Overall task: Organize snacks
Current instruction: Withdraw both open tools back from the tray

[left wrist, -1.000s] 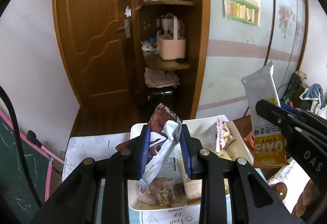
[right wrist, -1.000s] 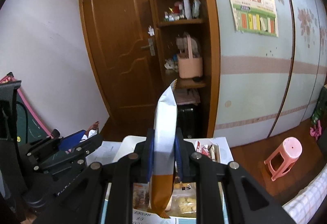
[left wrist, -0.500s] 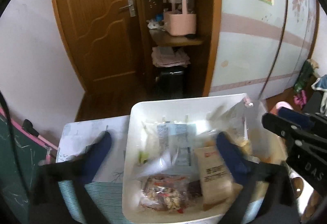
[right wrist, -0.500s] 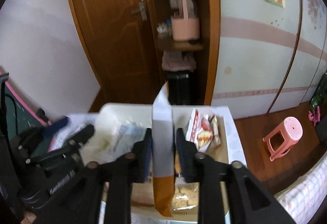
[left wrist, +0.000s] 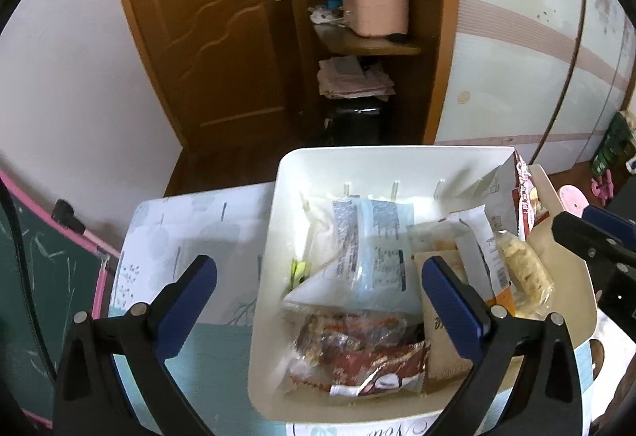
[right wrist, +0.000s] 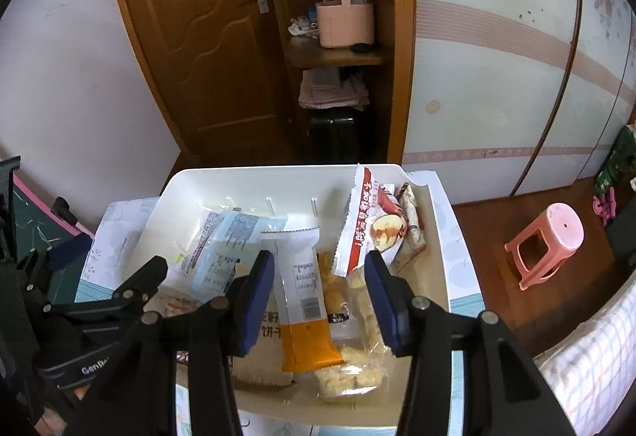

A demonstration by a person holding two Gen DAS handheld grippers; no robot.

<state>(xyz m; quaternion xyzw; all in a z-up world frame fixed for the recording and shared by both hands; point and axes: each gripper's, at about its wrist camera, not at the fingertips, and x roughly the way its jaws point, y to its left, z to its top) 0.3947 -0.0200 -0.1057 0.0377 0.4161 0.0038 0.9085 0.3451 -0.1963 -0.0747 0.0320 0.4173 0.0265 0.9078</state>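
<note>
A white bin (left wrist: 357, 151) (right wrist: 278, 171) holds several snack packets. My left gripper (left wrist: 316, 273) hangs wide open above the bin's left half, nothing between its fingers. Below it lies a brown-and-white wrapper (left wrist: 369, 368), with a pale blue packet (left wrist: 373, 257) (right wrist: 226, 241) behind it. My right gripper (right wrist: 318, 265) is over the bin's right half and its jaws are opening. A white-and-orange packet (right wrist: 306, 300) lies between them in the bin, and the pads do not press on it. A red-and-white packet (right wrist: 369, 229) (left wrist: 524, 193) leans at the right wall.
The bin sits on a table with a patterned cloth (left wrist: 190, 221). A green board with a pink edge (left wrist: 39, 277) stands to the left. Beyond are a wooden door (left wrist: 206, 30), shelves with a pink basket (left wrist: 375, 10), and a pink stool (right wrist: 552, 237) on the floor.
Both grippers came down over the bin. The left one opened and its brown-and-white wrapper dropped in. The right jaws spread away from the white-and-orange packet, which now lies in the bin.
</note>
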